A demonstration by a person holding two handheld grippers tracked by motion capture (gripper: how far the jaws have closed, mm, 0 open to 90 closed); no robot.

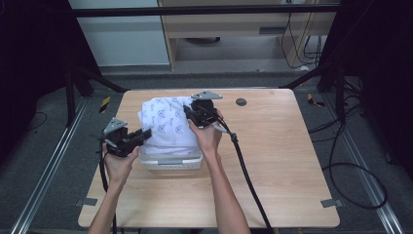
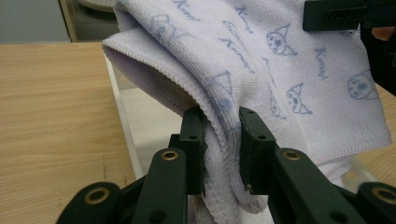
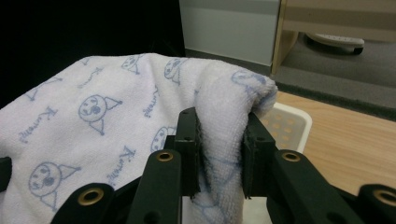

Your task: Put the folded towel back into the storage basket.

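Fingers (image 2: 194, 149) of the left gripper (image 2: 219, 154) are pinched tight on a doubled, stitched edge of the towel (image 2: 261, 70); in the left gripper view the fold bulges out between the two black pads and hangs below them, where it is cut off by the lower frame. Likewise the right gripper (image 3: 219, 154) is clamped on a thick bunch of the same towel (image 3: 93, 121), whose cloth rolls over the pads and hides their inner faces.

From the high view the towel (image 1: 168, 124), white with pale blue cartoon faces and script, is heaped over a white basket (image 1: 170, 163) standing on the wooden bench (image 1: 282, 161). Most of the basket is covered: just its near wall and rim peek out under the cloth, and what lies inside cannot be seen. The left gripper (image 1: 141, 135) is at the basket's left side, near its front corner, and the right gripper (image 1: 191, 113) is over the basket's far right part, a hand wrapped round each body. In the right gripper view a corner of the basket (image 3: 289, 126) with a row of round holes shows just past the towel. The printed script on the cloth is too soft to read. A small dark disc (image 1: 241, 102) sits in the bench top beyond the basket, to its right.
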